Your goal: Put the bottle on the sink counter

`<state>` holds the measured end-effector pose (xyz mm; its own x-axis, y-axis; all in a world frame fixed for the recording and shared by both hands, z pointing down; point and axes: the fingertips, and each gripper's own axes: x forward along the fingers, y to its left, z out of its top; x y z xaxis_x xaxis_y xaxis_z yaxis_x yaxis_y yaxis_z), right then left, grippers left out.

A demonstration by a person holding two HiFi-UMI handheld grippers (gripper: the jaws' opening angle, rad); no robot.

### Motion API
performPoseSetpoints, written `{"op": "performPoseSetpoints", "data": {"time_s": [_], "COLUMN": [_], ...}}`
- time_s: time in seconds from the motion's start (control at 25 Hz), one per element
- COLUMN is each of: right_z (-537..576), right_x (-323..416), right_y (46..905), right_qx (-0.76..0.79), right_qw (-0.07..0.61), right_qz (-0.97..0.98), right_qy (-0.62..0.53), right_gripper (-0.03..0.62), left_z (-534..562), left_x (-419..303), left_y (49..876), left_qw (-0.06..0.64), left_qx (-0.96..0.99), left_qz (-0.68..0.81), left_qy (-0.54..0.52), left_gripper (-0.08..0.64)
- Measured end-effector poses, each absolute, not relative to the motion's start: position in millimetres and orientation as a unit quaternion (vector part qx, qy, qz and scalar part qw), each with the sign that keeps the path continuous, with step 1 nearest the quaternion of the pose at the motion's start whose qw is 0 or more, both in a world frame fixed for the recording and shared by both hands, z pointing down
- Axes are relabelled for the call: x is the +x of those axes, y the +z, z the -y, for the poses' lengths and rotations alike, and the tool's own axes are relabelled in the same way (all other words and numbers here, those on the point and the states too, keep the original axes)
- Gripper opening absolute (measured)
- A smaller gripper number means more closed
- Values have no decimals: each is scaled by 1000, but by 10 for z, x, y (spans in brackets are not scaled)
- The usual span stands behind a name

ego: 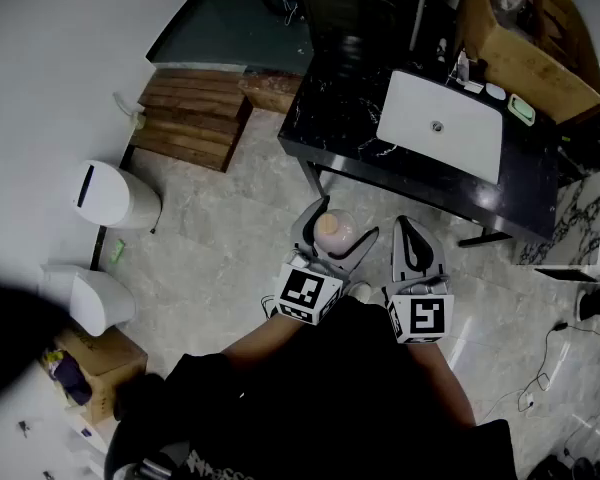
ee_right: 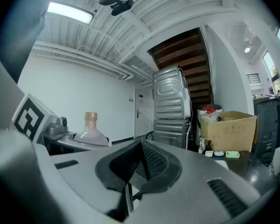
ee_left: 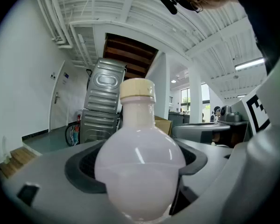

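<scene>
The left gripper (ego: pixel 341 223) is gripping the round-bellied, pale pink bottle with a beige cap (ee_left: pixel 139 171) between wide-set jaws, upright, short of the black sink counter (ego: pixel 350 128), while the right gripper (ee_right: pixel 141 160) is hanging beside it, jaws closed and empty.

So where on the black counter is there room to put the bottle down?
The biggest bare patch of the counter lies left of the white basin, up to the counter's left edge. The strip right of the basin is narrower. The back corner by the cardboard box is crowded with small items.
</scene>
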<state>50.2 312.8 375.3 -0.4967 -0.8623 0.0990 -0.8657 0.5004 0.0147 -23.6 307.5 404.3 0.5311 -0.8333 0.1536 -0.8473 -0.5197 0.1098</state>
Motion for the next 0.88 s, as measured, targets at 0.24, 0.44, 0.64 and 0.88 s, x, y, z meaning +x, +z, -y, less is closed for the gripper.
{"op": "performPoseSetpoints", "data": {"time_s": [0.24,0.44,0.64,0.88], "right_z": [-3179,-3158,-3041,-2679], "right_x": [688,779,883,938], "right_y": [3838,3808,3829,3931], "right_qx": [496,480,490,509], "right_qw": [29,31,29,33], "right_qz": [867,876,871,859], "right_qy": [45,26,31,33], "right_gripper": [36,38,38,38], "left_z": [-3069,-2977,-2761,-2274], "left_x": [-239,-265,-219,-168], "left_y": [4085,4130,4109,4125], "left_qw": [87,100,87,83], "left_qx": [860,848,852,862], "left_qz": [501,519,514,498], "left_qy": [41,38,44,41], "left_gripper": [400,402,402,402]}}
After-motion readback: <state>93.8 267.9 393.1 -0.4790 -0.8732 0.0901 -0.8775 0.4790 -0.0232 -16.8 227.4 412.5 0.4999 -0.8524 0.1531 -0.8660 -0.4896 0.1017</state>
